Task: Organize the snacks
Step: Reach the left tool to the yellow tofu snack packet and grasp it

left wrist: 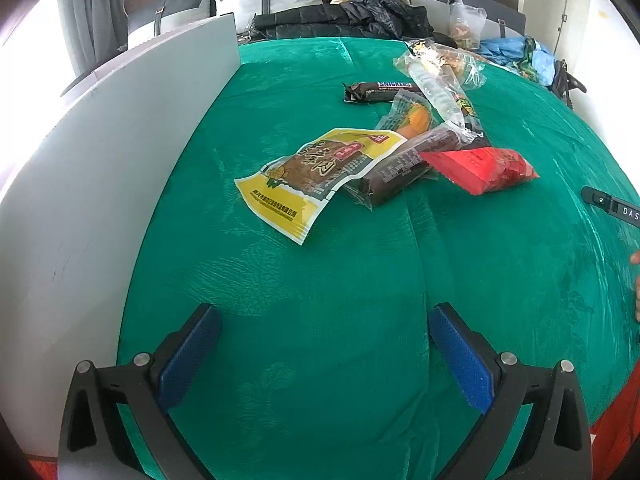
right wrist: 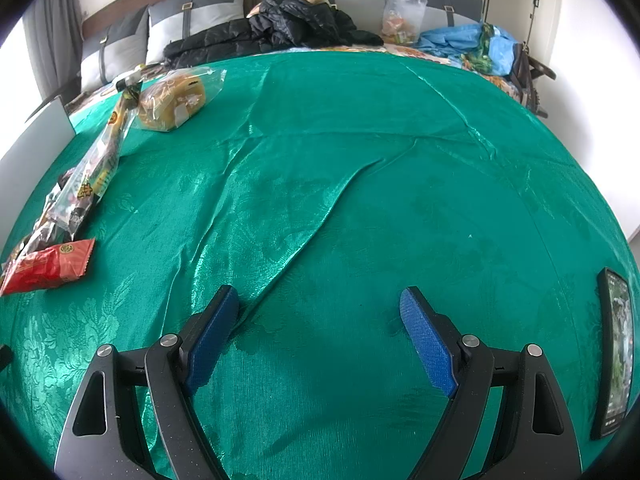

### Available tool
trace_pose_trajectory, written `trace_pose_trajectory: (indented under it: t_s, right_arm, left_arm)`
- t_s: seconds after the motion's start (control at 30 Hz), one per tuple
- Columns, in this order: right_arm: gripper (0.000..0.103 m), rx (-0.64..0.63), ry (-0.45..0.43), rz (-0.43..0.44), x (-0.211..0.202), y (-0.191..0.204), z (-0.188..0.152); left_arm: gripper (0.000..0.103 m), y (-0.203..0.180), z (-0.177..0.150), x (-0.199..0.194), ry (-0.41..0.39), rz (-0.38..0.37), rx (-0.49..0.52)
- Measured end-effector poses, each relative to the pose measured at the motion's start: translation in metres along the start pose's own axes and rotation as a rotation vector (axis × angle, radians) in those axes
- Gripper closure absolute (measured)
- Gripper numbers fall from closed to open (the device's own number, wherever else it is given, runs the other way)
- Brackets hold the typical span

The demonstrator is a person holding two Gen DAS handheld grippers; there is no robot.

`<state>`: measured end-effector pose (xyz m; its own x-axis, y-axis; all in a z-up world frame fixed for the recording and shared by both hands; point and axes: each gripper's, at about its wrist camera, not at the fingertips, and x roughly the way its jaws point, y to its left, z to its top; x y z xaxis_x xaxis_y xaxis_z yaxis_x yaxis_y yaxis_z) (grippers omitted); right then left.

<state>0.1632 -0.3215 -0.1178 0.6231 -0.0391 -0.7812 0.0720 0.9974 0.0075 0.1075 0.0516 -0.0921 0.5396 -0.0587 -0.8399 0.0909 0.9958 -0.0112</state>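
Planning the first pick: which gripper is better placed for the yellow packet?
Left. The left gripper faces the yellow packet head-on; the right gripper faces bare green cloth.

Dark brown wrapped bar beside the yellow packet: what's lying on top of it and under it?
The red packet overlaps the dark brown wrapped bar at its right end, and a long clear sleeve crosses its far end. The yellow packet tucks against its left side. Anything beneath is hidden.

bright daylight; left glare; cloth (right wrist: 360, 160) sheen; edges warped, perhaps soft
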Motion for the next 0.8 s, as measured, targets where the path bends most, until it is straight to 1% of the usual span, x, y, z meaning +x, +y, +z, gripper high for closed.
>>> trace_pose_trajectory:
  t_s: [0.3,0.53,0.63,0.73,0.77,0.8]
  right_arm:
    - [0.018,0.0,0.0,0.0,0.0,0.0,0.0]
    - [0.018,0.0,0.0,0.001,0.0,0.0,0.0]
    - [0.018,0.0,0.0,0.001,0.0,0.0,0.0]
    - [0.018,0.0,0.0,0.001,0.0,0.0,0.0]
    - [0.018,0.0,0.0,0.001,0.0,0.0,0.001]
    - [0.018,0.0,0.0,0.001,0.0,0.0,0.0]
  left_arm:
    - [0.0,0.0,0.0,0.0,0.0,0.0,0.001]
    - [0.0,0.003,-0.005,-0.005,0.049,-0.008,0.004]
    - [0.0,0.008,-0.007,-0.009,0.061,-0.032,-0.008]
    - [0.001,0.012,0.008,-0.009,0.075,-0.081,-0.036]
    - [0.001,0.012,0.016,-0.01,0.068,-0.086,-0.02]
    - [0.001,0.01,0.027,-0.011,0.063,-0.075,0.009]
